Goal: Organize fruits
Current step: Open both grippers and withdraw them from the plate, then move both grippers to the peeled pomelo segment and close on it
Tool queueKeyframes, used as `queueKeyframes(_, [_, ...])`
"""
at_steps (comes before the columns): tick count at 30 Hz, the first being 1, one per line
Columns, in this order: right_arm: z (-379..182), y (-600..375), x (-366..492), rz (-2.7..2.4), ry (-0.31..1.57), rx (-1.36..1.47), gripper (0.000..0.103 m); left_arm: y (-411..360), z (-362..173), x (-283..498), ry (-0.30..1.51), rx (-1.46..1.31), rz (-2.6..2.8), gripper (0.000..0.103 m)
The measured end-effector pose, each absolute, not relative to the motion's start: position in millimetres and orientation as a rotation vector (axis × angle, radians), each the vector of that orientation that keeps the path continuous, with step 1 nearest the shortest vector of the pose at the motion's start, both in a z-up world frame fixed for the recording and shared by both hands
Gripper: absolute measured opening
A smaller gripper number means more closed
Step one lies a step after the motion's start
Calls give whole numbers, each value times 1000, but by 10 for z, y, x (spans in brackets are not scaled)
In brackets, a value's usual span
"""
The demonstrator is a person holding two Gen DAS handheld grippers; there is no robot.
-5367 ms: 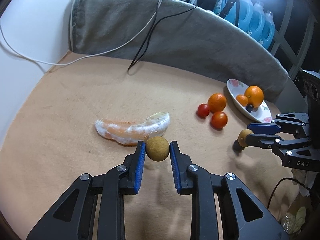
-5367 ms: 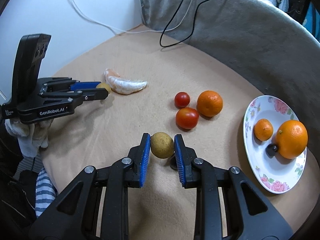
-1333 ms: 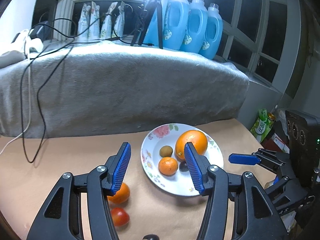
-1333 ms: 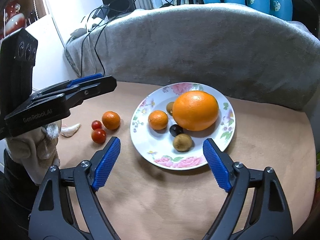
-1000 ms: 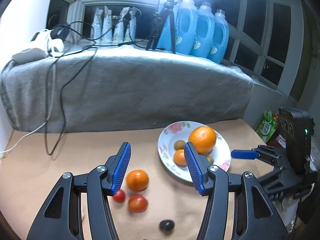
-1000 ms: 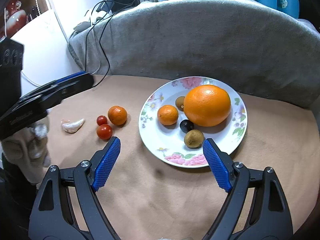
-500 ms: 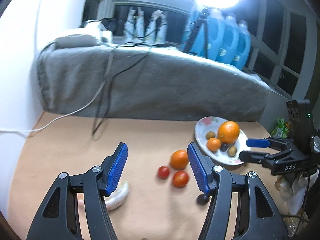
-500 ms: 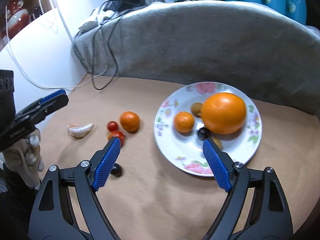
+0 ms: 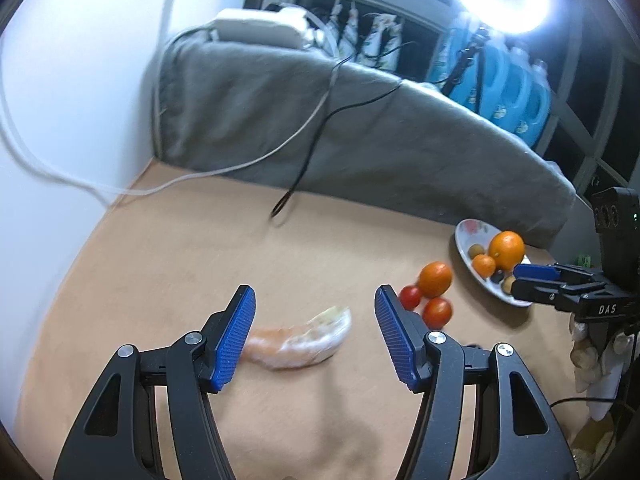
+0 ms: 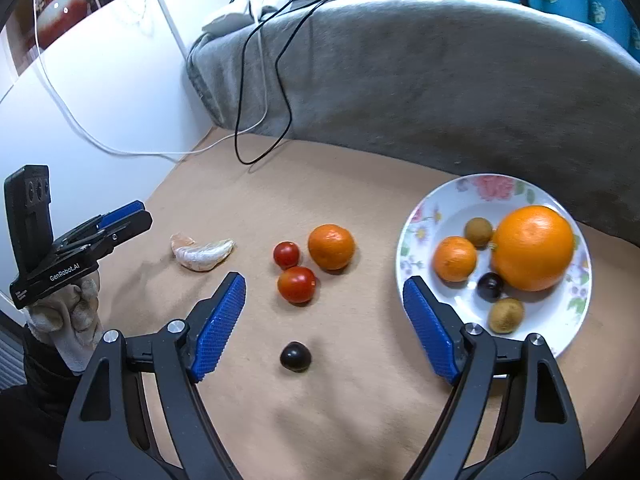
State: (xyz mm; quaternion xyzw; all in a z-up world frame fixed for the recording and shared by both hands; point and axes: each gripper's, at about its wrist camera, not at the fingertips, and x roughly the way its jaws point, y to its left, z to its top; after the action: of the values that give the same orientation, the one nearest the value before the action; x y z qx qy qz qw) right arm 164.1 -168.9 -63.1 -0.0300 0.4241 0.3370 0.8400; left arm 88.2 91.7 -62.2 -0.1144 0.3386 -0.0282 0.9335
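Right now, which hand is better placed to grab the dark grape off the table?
Right. The right hand-held gripper, its jaws closing slightly, has the grape lying just below its empty, wide fingers. The left hand-held gripper faces the pomelo slice instead.

Both wrist views look steeply down, sharing the table and plate.

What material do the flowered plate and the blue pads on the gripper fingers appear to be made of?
Plate: probably glazed ceramic, possibly melamine; glossy white with printed flowers.
Blue pads: likely rubber or soft plastic; matte, with a fine ribbed grip texture, on hard black plastic fingers.
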Motion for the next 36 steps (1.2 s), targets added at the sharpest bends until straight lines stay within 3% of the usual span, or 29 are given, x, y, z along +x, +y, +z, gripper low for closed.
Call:
queueKeyframes(14, [-710,-1165,1698,812,953,-76,80,1179,-988,757,769,-308,-39,62])
queueKeyframes(17, [-728,-1026,1739,839,981,-65,70,1215,-1033,773,781,-322,-51,62])
queueKeyframes(33, [-1127,-365,1963,902,1186,23,67,1289,-1127,871,812,-352,-105,62])
queueKeyframes(36, [-1213,-294,2004,901,1228,53,59,1285,-1134,894,819,-347,-113,62])
